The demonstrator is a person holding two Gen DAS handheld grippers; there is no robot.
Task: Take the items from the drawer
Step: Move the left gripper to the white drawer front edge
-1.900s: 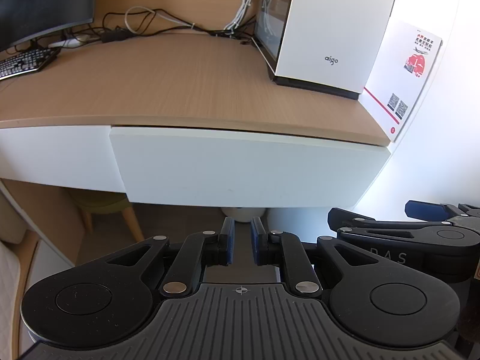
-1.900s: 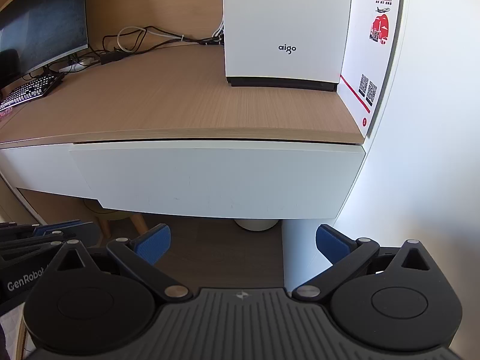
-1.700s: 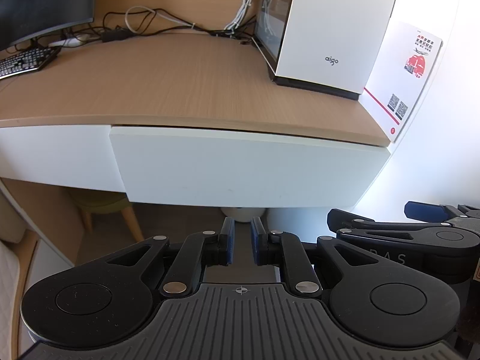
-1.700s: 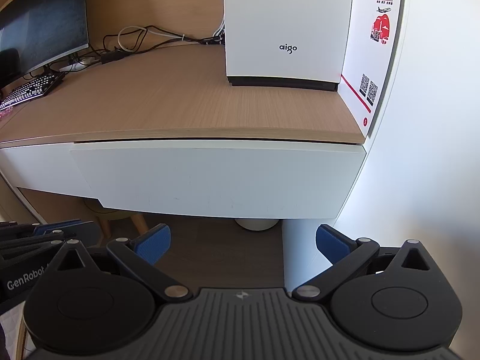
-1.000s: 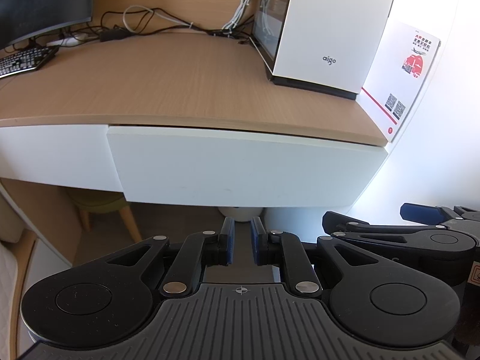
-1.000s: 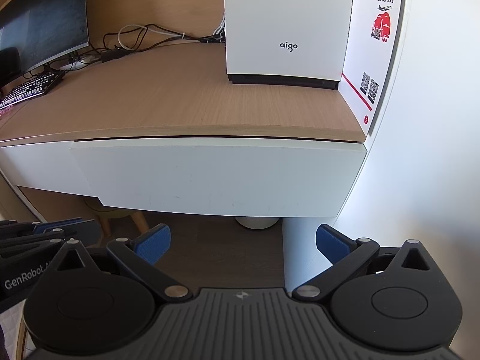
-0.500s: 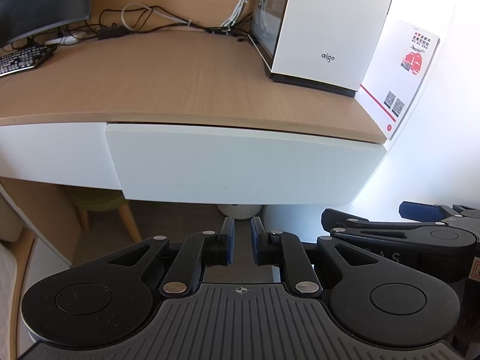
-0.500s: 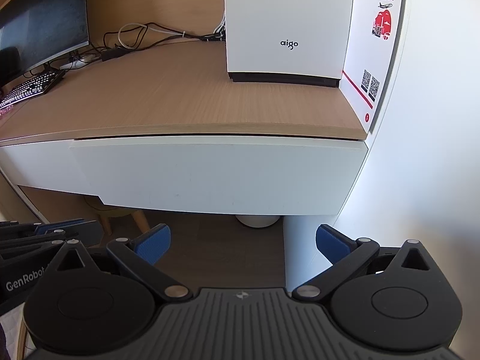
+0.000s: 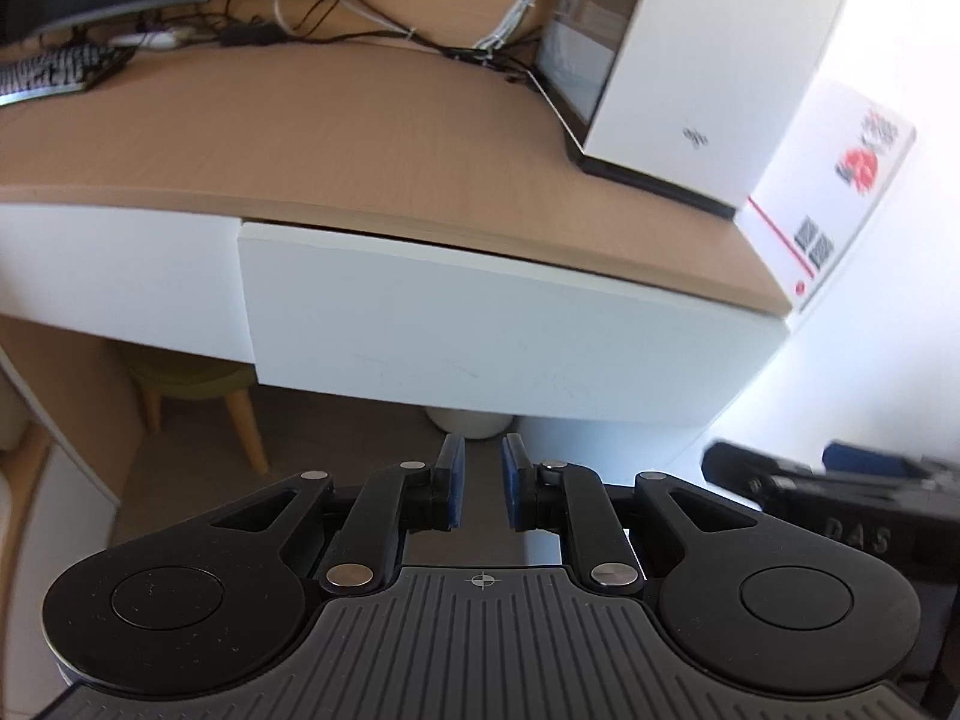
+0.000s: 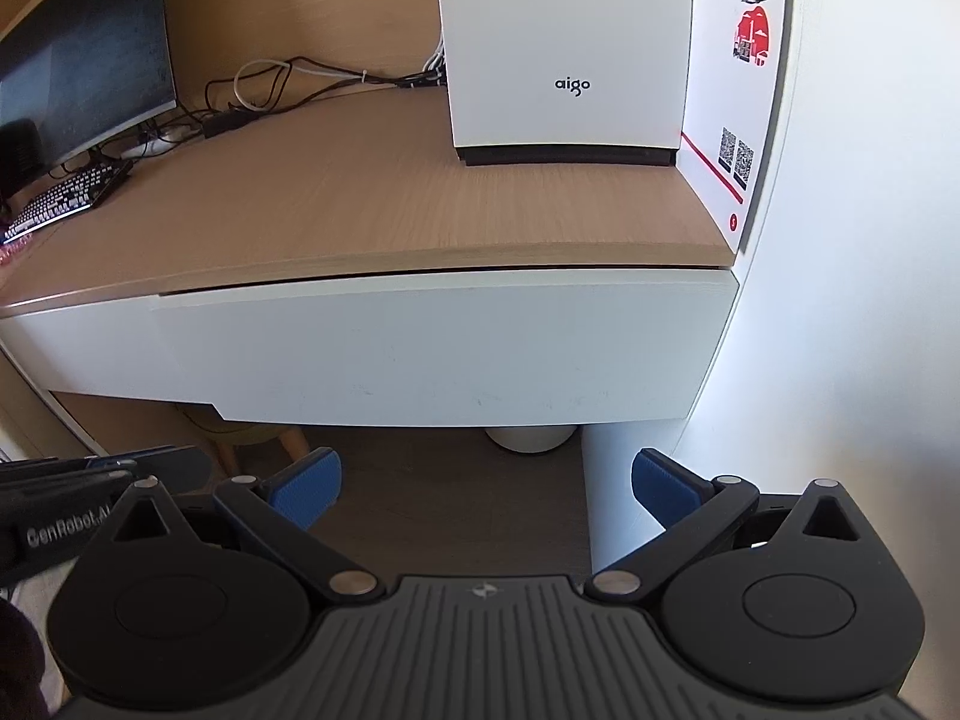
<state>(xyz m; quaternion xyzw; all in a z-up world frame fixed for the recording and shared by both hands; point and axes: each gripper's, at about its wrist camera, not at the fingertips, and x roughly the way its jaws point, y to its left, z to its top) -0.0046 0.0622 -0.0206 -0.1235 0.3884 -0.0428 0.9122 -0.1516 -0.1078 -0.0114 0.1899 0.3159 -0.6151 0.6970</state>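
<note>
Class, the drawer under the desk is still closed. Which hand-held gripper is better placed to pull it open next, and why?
Probably the right hand-held gripper: its jaws stand wide open, ready to hook the lower edge of the drawer, which it faces squarely. The left hand-held gripper is shut, so it would have to open first.

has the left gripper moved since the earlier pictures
Yes. In its own view the drawer front now looks larger and sits further right and tilted, so the shut left gripper has closed in on it, shifting leftward.
</note>
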